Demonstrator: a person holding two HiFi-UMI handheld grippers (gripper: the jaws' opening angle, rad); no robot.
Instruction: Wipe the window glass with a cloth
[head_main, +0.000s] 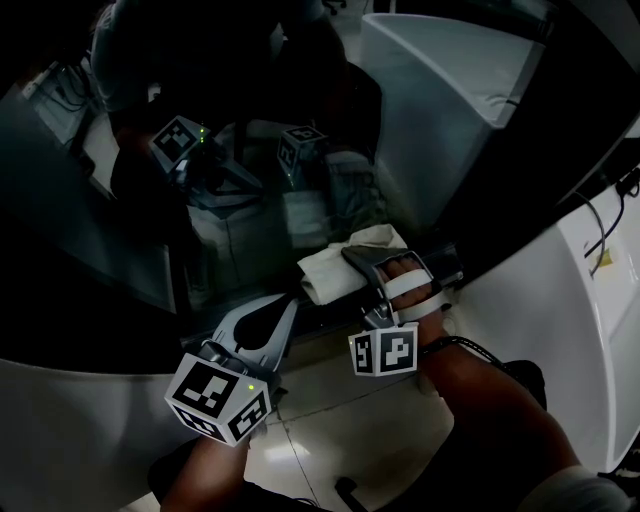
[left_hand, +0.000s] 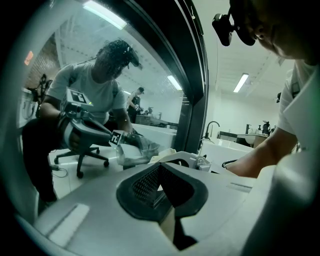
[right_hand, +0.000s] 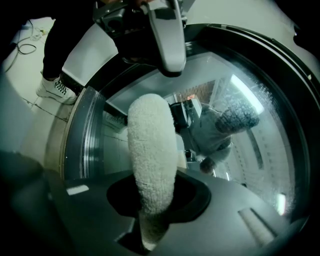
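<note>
Dark window glass (head_main: 200, 190) in a curved white frame (head_main: 545, 290) throws back the lit room, so smears are hard to spot from where I stand. The right gripper (head_main: 362, 282) has its jaws clamped on a rolled white cloth (head_main: 330, 268), which lies low on the pane and seems to be touching it. The left gripper (head_main: 282, 312) sits just beside it, jaws together on nothing. The wipe would go best with the cloth pressed flat, overlapping passes, and the hard jaw tips off the glass. No brand or wording is legible, only square markers on the gripper cubes (head_main: 385, 352).
</note>
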